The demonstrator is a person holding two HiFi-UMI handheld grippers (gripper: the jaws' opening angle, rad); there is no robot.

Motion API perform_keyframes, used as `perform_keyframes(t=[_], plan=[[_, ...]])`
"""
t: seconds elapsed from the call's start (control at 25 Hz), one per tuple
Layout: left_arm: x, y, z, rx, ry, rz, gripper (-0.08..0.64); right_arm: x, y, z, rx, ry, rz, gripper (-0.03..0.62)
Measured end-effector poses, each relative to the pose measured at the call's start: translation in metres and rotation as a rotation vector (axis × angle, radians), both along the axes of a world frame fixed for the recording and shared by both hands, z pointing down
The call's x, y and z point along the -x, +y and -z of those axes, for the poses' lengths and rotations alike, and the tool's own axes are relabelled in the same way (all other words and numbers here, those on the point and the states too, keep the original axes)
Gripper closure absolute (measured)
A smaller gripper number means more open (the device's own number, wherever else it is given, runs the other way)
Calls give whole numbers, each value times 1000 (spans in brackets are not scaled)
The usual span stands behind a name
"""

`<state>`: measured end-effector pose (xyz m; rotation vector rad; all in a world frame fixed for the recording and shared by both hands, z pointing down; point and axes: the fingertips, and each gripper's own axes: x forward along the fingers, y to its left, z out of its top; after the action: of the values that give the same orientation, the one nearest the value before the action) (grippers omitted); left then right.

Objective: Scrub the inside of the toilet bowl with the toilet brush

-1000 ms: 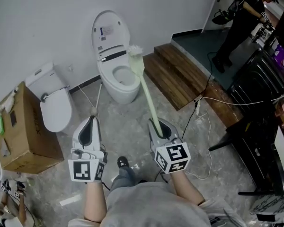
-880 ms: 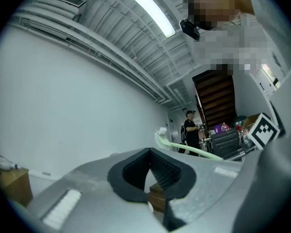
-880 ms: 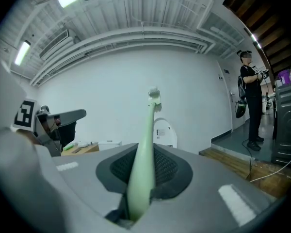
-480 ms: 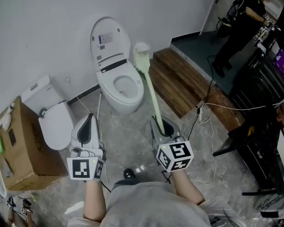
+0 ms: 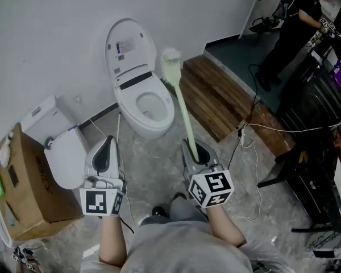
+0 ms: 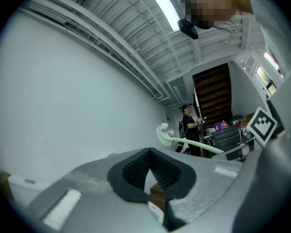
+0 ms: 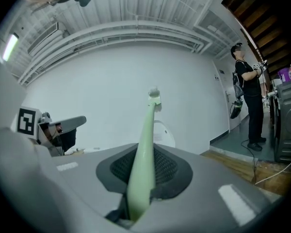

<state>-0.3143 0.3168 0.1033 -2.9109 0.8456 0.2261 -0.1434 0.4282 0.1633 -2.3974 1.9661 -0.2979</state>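
The white toilet (image 5: 143, 106) stands against the wall with its lid (image 5: 125, 45) up and the bowl showing. My right gripper (image 5: 193, 151) is shut on the pale green handle of the toilet brush (image 5: 182, 112). The brush slants up and its white bristle head (image 5: 170, 56) hangs in the air just right of the lid, above the bowl's right side. In the right gripper view the handle (image 7: 145, 130) runs out from between the pads of the right gripper (image 7: 148, 152). My left gripper (image 5: 105, 154) is shut and holds nothing; its own view shows the left gripper (image 6: 149, 152) and the brush (image 6: 184, 142).
A loose cistern (image 5: 45, 114) and a toilet seat (image 5: 61, 159) lie at the left beside a cardboard box (image 5: 23, 189). Wooden steps (image 5: 216, 92) run right of the toilet. White cables (image 5: 247, 138) cross the floor. A black rack (image 5: 315, 129) and a person (image 5: 292, 27) are at the right.
The view has come closer to the toilet. The brush head has shifted from over the bowl's right rim to right of the lid. Both grippers keep their hold and pose.
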Motion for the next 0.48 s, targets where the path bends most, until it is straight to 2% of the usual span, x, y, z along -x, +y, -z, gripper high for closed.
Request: perform_keyframes(t=[0.32,0.48], plan=[[-34,-39,1,-29,8,-12,560,-35,-49,-9,10,-10,23,532],[-54,-74,2,-22,10,22,560,-61,-89,-5,1,-9,52,532]])
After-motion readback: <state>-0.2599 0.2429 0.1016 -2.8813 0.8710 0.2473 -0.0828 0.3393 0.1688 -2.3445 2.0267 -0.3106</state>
